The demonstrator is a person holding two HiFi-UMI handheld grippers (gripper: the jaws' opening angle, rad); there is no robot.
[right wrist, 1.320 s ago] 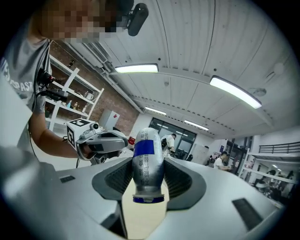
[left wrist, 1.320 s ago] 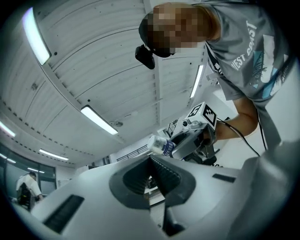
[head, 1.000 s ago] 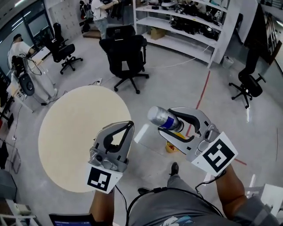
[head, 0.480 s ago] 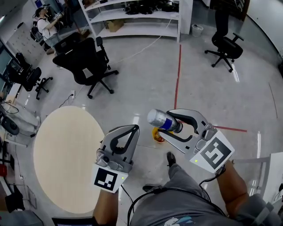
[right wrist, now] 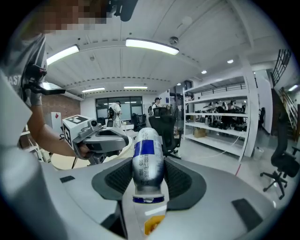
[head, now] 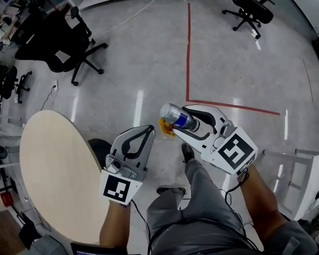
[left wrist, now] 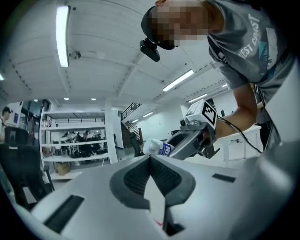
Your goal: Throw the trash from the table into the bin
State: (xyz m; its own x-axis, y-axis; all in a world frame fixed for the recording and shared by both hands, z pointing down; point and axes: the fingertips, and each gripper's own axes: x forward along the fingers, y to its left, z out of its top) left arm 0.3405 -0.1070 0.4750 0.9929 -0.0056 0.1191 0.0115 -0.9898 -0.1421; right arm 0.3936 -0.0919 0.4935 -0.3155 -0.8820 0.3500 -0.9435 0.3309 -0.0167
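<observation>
A silver and blue drinks can lies between the jaws of my right gripper, which is shut on its body, above the grey floor. The right gripper view has the can pointing forward from my right gripper. My left gripper is shut with nothing in it, just left of the can and past the edge of the round beige table. The left gripper view has my left gripper with its tips met, and the can beyond. No bin shows in any view.
A small yellow object lies on the floor under the can. Red tape marks the floor. Black office chairs stand at the far left, another chair at the top right. A white frame stands at the right. The person's legs are below.
Both grippers have swung away from the table and sunk, the can still held in the right one. The table has slid to the picture's left and the shelves have left the head view.
</observation>
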